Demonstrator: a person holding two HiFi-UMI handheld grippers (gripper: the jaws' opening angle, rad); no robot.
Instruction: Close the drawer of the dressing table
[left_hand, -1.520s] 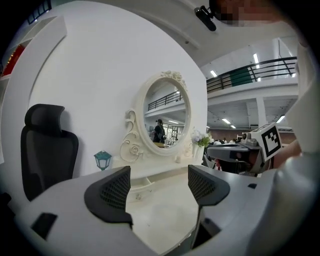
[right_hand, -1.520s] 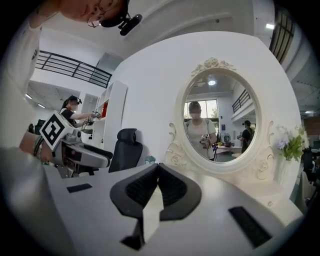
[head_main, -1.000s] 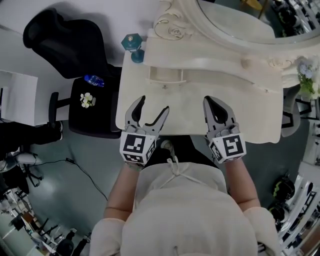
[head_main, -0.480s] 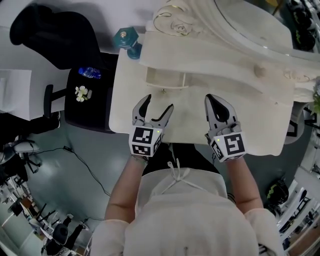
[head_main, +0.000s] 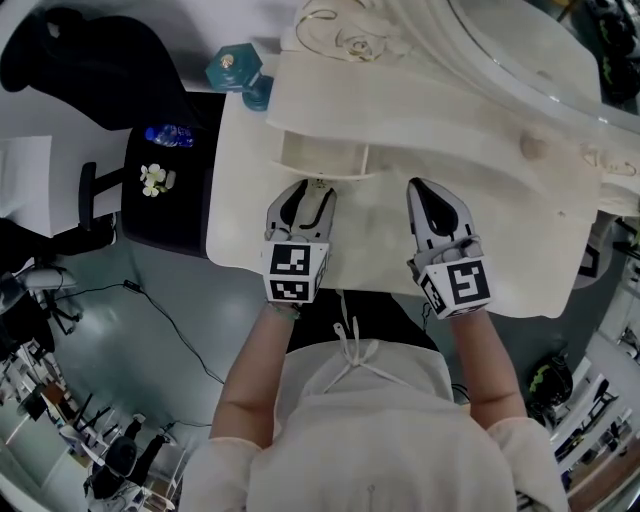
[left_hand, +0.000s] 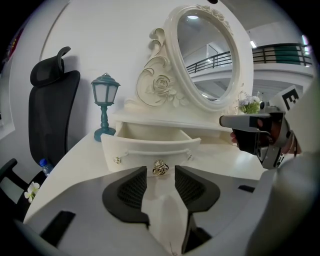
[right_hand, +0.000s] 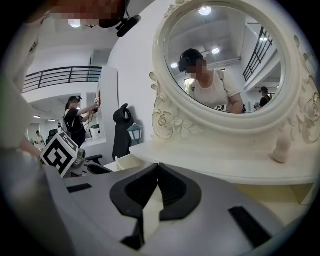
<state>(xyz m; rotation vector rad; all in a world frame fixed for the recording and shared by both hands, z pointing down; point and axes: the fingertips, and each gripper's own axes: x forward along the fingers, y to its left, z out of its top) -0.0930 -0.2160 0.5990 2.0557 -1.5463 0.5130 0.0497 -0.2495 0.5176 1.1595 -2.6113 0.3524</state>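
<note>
Plainly found the dressing table (head_main: 510, 235) filling the head view, front edge toward the person. Noted the drawer (left_hand: 150, 144) drawn out from under the mirror shelf near the table's back left, not yet shut. Read its long axis as running side to side along that shelf, curved front facing the table's front edge, open top upward. Saw the left gripper (head_main: 308, 192) aimed squarely at that front, jaws just narrowed to a middling gap with nothing pinched. Judged it lined up so to push the drawer home. Saw the right gripper (head_main: 430, 195) further right over bare table, jaws together on nothing, seemingly parked clear as unneeded. Spotted the gold knob (left_hand: 160, 168) just beyond the left tips, centred on their gap, untouched.
</note>
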